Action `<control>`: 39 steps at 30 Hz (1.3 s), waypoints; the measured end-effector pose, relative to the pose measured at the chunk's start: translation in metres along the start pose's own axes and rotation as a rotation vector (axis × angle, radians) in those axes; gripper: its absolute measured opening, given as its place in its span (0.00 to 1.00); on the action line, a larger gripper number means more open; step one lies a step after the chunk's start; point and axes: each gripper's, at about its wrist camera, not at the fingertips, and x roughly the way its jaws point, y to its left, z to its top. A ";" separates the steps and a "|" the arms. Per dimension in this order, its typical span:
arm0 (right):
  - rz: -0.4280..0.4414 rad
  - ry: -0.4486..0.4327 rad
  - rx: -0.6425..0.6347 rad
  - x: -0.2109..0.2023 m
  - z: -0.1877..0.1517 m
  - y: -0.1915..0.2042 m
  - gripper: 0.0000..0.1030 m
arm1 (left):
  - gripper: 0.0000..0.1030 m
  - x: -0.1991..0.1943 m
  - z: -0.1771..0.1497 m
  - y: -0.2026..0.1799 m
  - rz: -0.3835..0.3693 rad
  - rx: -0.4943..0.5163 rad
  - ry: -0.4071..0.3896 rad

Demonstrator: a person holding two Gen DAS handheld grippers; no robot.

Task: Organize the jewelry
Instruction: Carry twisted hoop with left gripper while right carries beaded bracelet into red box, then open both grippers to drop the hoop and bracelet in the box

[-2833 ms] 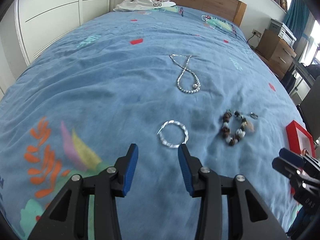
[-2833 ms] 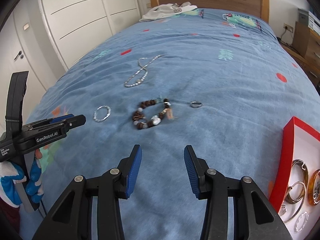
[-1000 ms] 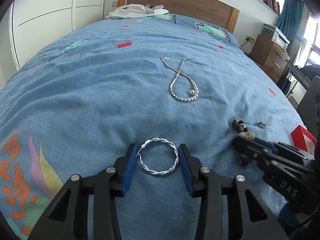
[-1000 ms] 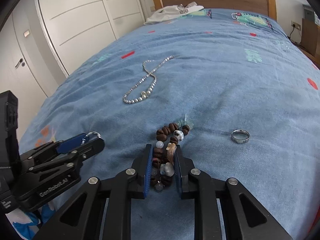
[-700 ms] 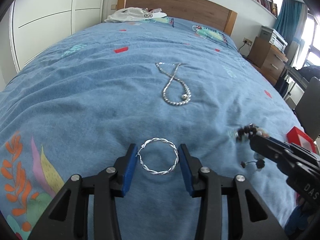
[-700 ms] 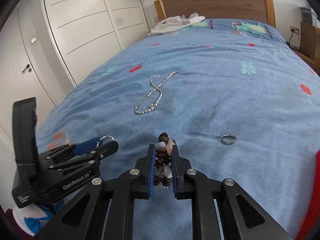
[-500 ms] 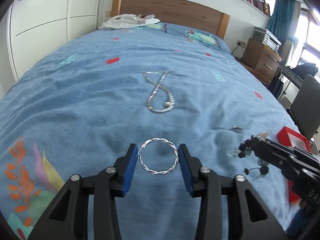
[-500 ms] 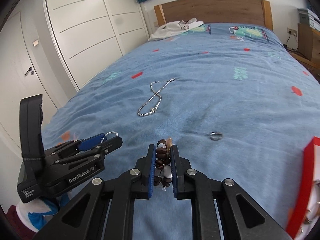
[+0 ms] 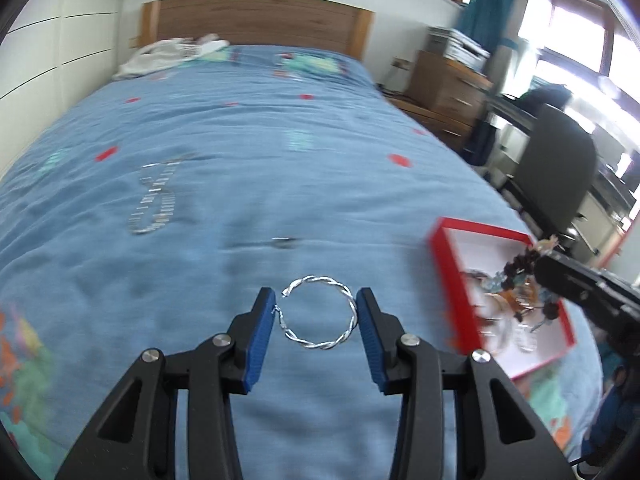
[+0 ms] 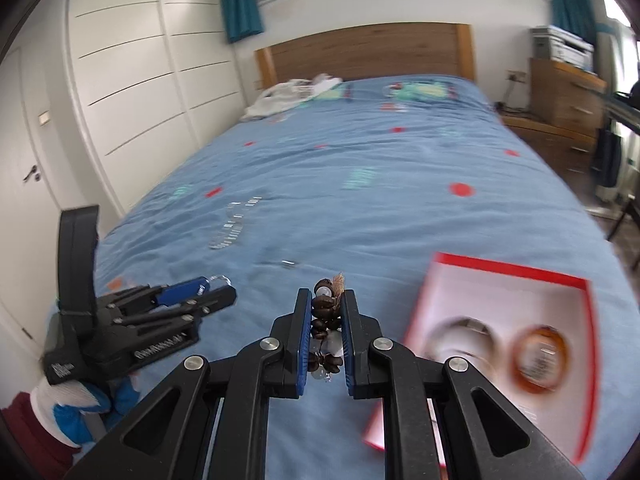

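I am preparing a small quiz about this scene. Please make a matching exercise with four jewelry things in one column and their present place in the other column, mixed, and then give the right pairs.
Things:
1. twisted silver hoop
2. beaded bracelet
3. silver necklace
4. small ring

Places:
A. lying alone on the blue bedspread, between necklace and red box
B. between the left gripper jaws
C. stretched out on the bedspread, far left
D. clamped in the right gripper

Pairs: 1-B, 2-D, 3-C, 4-A
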 end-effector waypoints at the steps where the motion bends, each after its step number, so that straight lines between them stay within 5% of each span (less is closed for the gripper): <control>1: -0.024 0.005 0.009 -0.007 -0.005 -0.012 0.13 | 0.38 0.002 0.001 -0.014 -0.021 0.014 0.006; 10: -0.164 0.067 0.114 -0.034 -0.050 -0.103 0.13 | 0.38 0.026 -0.009 -0.126 -0.149 0.160 0.069; 17: -0.178 0.102 0.145 -0.029 -0.067 -0.132 0.14 | 0.38 0.050 -0.026 -0.175 -0.146 0.243 0.127; 39: -0.176 0.168 0.133 -0.011 -0.081 -0.144 0.14 | 0.39 0.077 -0.052 -0.180 -0.107 0.301 0.205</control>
